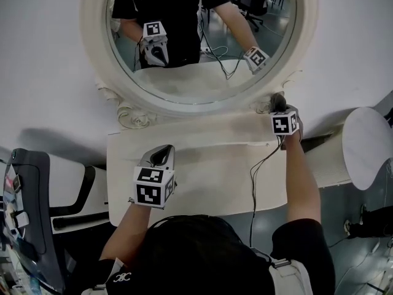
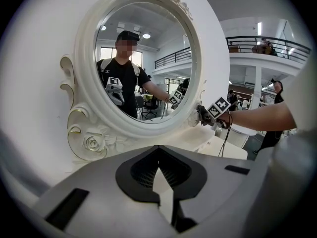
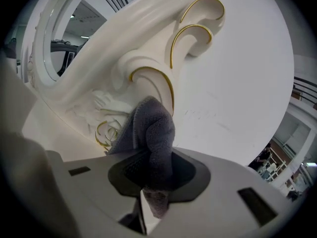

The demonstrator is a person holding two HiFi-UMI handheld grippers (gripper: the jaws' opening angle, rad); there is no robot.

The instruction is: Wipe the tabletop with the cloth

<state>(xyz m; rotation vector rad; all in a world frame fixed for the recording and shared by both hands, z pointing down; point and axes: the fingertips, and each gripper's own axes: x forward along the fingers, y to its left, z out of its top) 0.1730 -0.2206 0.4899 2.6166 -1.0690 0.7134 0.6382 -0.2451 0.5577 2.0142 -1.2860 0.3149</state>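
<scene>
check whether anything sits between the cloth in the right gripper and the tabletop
Nothing visible does. The cloth, shut in the right gripper, is up at the mirror frame; the tabletop beneath looks bare, apart from a cable and the left gripper over its left.

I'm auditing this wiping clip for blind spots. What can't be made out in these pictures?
- Whether the cloth touches the tabletop: in the head view the right gripper covers the contact, and the right gripper view shows the mirror frame behind it.
- Tabletop's near edge: in the head view the person's head hides it.
</scene>
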